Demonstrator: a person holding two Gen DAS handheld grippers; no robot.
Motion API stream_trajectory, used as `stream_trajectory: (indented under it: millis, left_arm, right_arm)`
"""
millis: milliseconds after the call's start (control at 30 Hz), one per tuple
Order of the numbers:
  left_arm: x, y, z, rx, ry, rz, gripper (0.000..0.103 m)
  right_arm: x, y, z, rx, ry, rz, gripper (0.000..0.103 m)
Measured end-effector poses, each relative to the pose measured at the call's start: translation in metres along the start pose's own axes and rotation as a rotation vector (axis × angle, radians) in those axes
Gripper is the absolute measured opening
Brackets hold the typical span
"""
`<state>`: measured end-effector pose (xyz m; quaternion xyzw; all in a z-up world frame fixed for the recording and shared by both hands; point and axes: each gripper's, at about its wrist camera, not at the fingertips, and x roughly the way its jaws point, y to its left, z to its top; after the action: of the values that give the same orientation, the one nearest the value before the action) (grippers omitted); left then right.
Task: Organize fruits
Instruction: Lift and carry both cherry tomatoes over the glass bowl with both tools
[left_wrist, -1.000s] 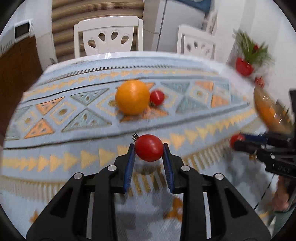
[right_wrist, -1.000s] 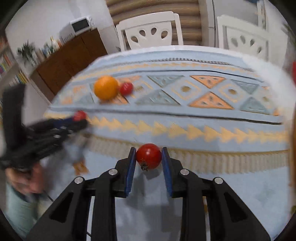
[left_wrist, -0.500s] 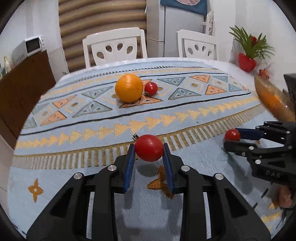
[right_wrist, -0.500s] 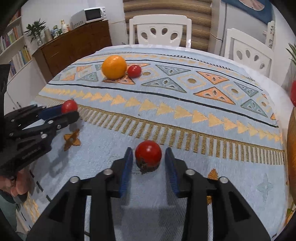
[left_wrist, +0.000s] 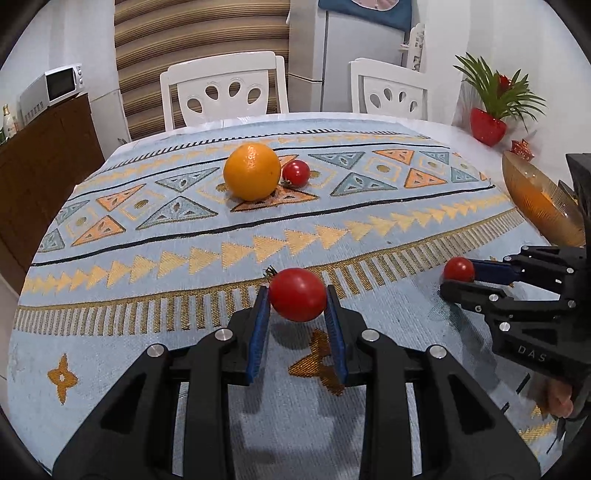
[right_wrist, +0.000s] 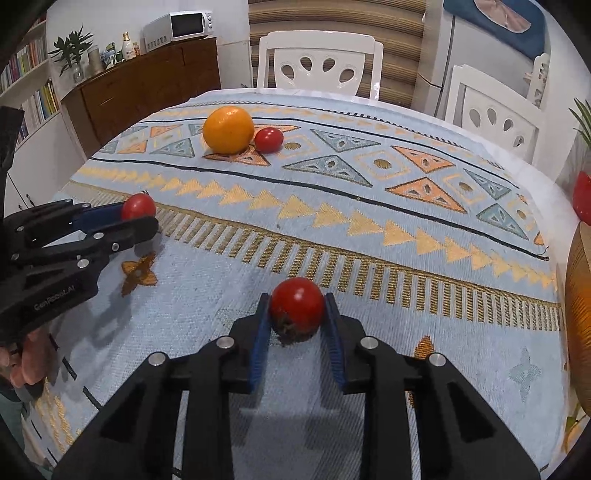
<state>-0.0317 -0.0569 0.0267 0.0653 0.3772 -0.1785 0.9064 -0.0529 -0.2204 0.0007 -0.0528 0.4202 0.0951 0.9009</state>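
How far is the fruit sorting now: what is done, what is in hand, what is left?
Done: one orange fruit seems to lie in the bowl. In hand: left gripper and right gripper each hold a tomato. Left: orange and small tomato on the cloth.

Black left gripper (left_wrist: 297, 317), blue-padded jaws, silver screws, "DAS" lettering

Home dining room: microwave (right_wrist: 178, 24), fridge (left_wrist: 364, 55), white chairs (left_wrist: 225, 88), bookshelves (right_wrist: 27, 85).
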Motion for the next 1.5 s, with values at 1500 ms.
stream_trajectory:
  millis: [1500]
  left_arm:
    - [0.038, -0.367, 0.106, 0.308, 0.122, -0.675, 0.029]
  right_arm:
    - [-0.189, -0.325, -0.111, 0.691, -0.128, -0.434, 0.028]
